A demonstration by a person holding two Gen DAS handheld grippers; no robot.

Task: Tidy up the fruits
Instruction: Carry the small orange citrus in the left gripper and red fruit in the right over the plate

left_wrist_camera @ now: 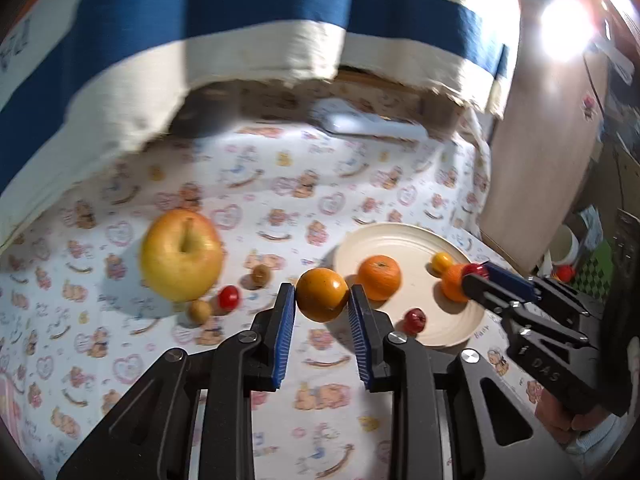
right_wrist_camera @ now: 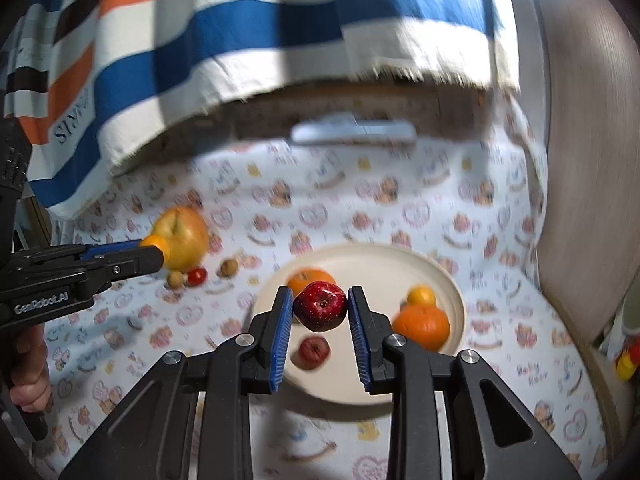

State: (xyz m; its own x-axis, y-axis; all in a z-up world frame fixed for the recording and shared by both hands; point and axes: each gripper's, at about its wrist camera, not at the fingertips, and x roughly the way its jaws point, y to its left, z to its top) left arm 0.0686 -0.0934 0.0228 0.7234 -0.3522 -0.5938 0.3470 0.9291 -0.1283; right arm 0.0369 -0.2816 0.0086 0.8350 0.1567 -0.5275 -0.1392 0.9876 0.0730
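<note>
My left gripper (left_wrist_camera: pixel 322 300) is shut on an orange (left_wrist_camera: pixel 322 294), held above the cloth left of the cream plate (left_wrist_camera: pixel 460 320). My right gripper (right_wrist_camera: pixel 320 306) is shut on a small red apple (right_wrist_camera: pixel 320 306), held above the plate (right_wrist_camera: pixel 452 292). On the plate lie two oranges (right_wrist_camera: pixel 422 326) (right_wrist_camera: pixel 310 276), a small yellow fruit (right_wrist_camera: pixel 422 295) and another red fruit (right_wrist_camera: pixel 314 352). A large yellow apple (left_wrist_camera: pixel 182 254) lies on the cloth at left with a red cherry tomato (left_wrist_camera: pixel 229 297) and two small brown fruits (left_wrist_camera: pixel 200 311) (left_wrist_camera: pixel 260 274) beside it.
A striped blue and white towel (left_wrist_camera: pixel 200 20) hangs over the back of the table. A white flat object (left_wrist_camera: pixel 372 124) lies at the back under it. A wooden panel (right_wrist_camera: pixel 592 160) borders the right side. The cloth (left_wrist_camera: pixel 320 184) has a bear print.
</note>
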